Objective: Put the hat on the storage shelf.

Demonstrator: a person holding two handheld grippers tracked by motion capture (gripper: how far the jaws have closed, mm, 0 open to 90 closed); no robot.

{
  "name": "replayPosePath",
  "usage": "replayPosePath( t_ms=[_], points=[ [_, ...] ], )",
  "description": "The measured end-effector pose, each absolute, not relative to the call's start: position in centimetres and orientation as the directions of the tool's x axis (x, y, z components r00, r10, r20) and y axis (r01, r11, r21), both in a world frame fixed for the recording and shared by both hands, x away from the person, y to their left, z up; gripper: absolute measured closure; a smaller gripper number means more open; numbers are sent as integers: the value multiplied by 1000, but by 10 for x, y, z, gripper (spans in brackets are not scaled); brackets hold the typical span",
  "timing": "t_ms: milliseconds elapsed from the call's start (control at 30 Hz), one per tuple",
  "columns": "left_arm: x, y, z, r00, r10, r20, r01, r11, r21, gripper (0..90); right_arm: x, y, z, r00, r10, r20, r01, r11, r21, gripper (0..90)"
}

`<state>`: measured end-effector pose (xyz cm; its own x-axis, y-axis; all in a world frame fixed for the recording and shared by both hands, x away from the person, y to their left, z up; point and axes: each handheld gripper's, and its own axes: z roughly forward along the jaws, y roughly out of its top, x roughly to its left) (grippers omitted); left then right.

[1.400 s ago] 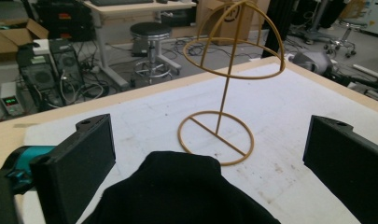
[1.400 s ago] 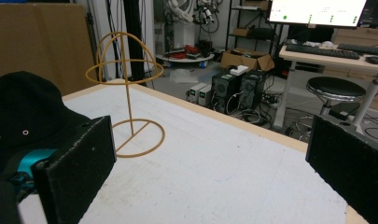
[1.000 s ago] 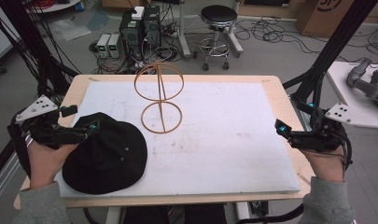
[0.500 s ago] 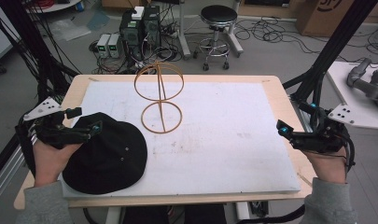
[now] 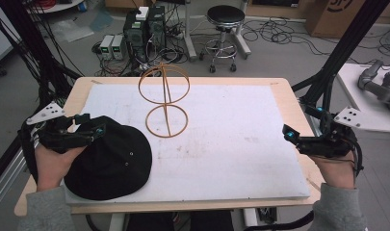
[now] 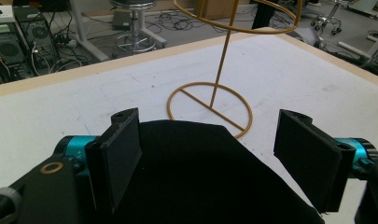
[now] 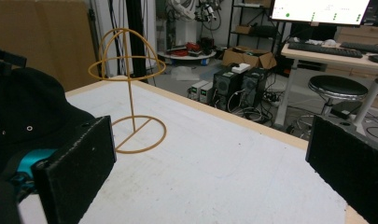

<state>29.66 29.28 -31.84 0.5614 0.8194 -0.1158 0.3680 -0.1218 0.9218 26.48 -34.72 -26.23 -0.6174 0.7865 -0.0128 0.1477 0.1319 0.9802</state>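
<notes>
A black cap (image 5: 110,161) lies flat at the near left of the white table top (image 5: 231,125). My left gripper (image 5: 91,127) hangs open over the cap's left edge. In the left gripper view its jaws stand wide apart, with the cap (image 6: 200,172) low between them and touching neither pad. A gold wire hat stand (image 5: 164,103) stands upright just beyond the cap, its pole (image 6: 219,70) ahead of the left gripper (image 6: 210,123). My right gripper (image 5: 290,135) is open at the table's right edge with nothing in it. The right gripper (image 7: 210,140) faces the stand (image 7: 130,93) and the cap (image 7: 28,107).
The white sheet lies on a wooden table with a bare rim (image 5: 298,103). Black frame posts (image 5: 337,62) rise at both sides. A stool (image 5: 225,29), computer cases (image 5: 144,29) and cables sit on the floor behind the far edge.
The left gripper's jaws have spread apart beside the cap's left edge, and the hand shifted slightly. The cap, the stand and the right gripper have stayed put.
</notes>
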Motion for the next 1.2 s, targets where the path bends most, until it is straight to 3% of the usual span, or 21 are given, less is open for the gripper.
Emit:
replayPosePath(
  t_ms=[367, 833, 933, 1200],
  points=[
    [299, 294, -323, 550, 827, -115, 385, -128, 914, 331, 264, -345, -262, -628, 778, -17, 153, 144, 978, 11],
    [301, 297, -326, 568, 808, -157, 415, -117, 902, 619, 263, -346, -261, -630, 776, -22, 146, 146, 978, 12],
    [301, 296, -327, 570, 811, -134, 411, -141, 901, 796, 263, -346, -261, -632, 775, -24, 145, 148, 978, 11],
    [299, 294, -324, 555, 823, -120, 408, -144, 901, 861, 264, -345, -262, -633, 774, -18, 152, 147, 977, 11]
  ],
)
